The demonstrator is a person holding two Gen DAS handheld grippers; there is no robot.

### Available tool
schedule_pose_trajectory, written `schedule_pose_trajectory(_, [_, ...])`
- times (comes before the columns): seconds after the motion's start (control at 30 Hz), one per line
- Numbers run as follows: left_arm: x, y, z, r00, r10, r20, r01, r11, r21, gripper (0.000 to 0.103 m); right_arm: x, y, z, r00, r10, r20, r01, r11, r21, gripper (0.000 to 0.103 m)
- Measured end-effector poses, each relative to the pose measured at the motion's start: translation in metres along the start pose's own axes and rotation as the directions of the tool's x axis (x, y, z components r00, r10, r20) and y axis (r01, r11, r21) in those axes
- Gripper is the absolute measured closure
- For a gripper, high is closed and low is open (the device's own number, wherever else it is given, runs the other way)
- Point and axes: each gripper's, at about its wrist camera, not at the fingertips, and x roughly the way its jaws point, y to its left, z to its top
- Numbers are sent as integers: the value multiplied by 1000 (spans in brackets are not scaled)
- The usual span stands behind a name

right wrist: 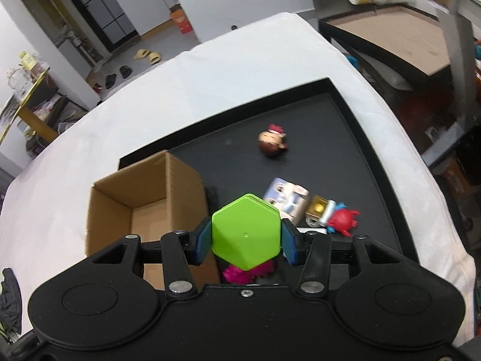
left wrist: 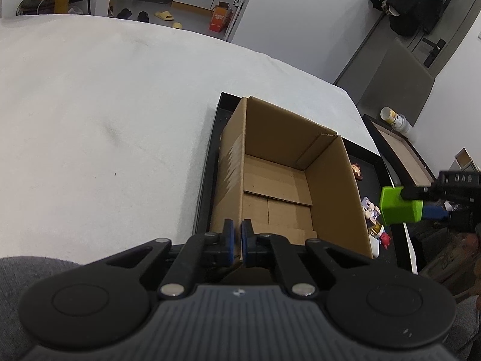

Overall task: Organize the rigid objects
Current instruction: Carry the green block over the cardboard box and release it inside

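I see the right gripper [right wrist: 246, 238] clamping the green hexagonal block [right wrist: 246, 234] above the black tray [right wrist: 360, 138]; left gripper [left wrist: 237, 240] pinches the cardboard box [left wrist: 288, 180] wall at the tray's near edge.

Even, soft indoor light, faint shadows; fisheye bending at edges, slight blur top right.

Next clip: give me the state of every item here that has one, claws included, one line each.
Left claw: shut on the cardboard box's near wall.
Right claw: shut on the green hexagonal block, held up off the tray.
Cardboard box: open-topped, upright, empty, standing in the black tray.
Doll head: lying loose on the tray.
Red crab toy: lying on the tray.
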Motion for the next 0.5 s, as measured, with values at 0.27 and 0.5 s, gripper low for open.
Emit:
schedule_pose_trajectory(0.27, [1,-2,0,1000,19,-3,-19,1000,-1,99,-4,36,6,999,49,21,-48,997,-67,56])
schedule_pose_trajectory(0.5, [3,-4,1,999,38,-15,-38,999,1,99,-5,65,8,991,131,-1,-130,988,-88,56])
